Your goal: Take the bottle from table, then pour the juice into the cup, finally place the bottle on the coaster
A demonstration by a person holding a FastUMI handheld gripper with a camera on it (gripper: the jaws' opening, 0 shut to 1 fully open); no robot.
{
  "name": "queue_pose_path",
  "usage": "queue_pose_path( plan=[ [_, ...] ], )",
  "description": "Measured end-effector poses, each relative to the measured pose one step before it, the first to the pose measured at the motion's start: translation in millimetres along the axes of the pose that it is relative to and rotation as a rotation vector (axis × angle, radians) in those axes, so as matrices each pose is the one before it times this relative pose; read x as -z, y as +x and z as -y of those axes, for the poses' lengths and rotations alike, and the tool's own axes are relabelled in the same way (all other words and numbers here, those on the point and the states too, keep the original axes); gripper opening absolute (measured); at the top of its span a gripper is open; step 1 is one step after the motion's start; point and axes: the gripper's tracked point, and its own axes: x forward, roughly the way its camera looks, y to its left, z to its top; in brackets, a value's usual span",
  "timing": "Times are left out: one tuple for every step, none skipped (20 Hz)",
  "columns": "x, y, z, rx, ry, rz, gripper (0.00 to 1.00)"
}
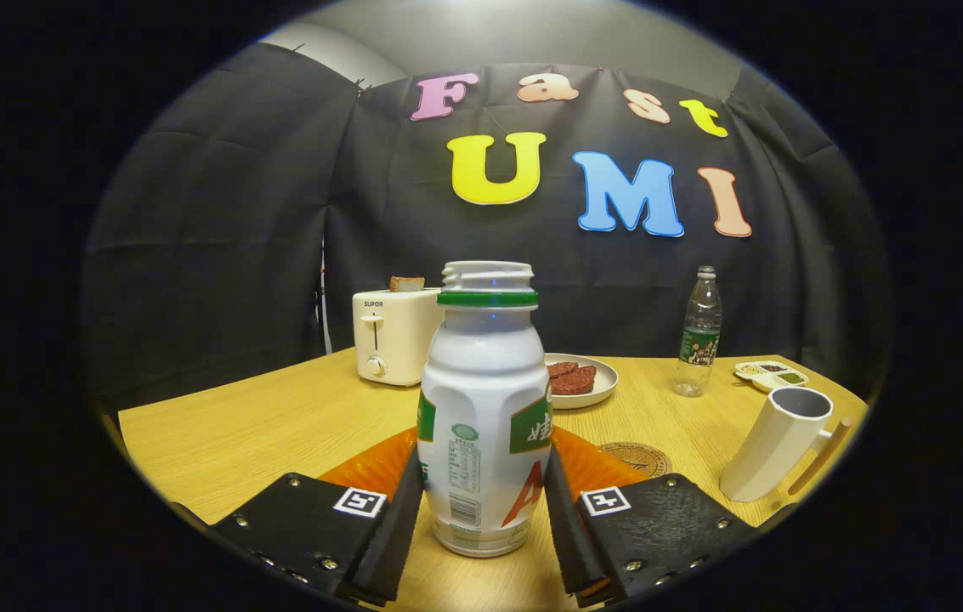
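Claw (485,510) brackets the bottle (485,408), fingers seemingly touching both sides; bottle upright at the table's (260,425) near edge. Grasp step. Next: lift, carry to the cup (778,450) by the right edge, tip. Coaster (638,459) just beyond.

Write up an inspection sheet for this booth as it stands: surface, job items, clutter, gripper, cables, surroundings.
Surface: wooden table, no spills seen.
Job's things: uncapped white bottle upright on the table; white cup off to the right; round coaster just beyond the right finger.
Clutter: toaster with toast; plate of red slices; clear water bottle; small divided dish.
Gripper: gripper has both fingers pressed against the bottle's sides.
Cables: nothing seen.
Surroundings: black cloth wall.
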Motion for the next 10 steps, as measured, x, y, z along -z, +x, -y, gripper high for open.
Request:
queue_pose_path(
  plan=[
    [-2.47,-1.09,3.15,0.00959,-0.00335,-0.00538,0.69],
    [-2.66,-2.44,3.03,0.00938,0.00424,-0.00151,0.69],
    [-3.59,-1.91,3.49,0.00614,0.01656,0.00277,0.69],
    [-3.98,-1.80,3.01,0.00375,0.02701,0.00400,0.69],
    [-5.59,-2.93,4.95,0.00752,0.03199,0.00739,0.69],
    [-4.03,-3.08,4.72,0.00964,0.03066,0.00840,0.69],
    [-6.17,-2.77,5.85,0.01046,0.03413,0.00752,0.69],
    [-4.30,-2.25,6.77,0.01171,0.03864,0.00896,0.69],
    [-4.58,-2.49,6.02,0.00778,0.04459,0.00584,0.69],
    [-3.64,-2.25,5.43,0.00816,0.04978,0.00882,0.69]
  ],
)
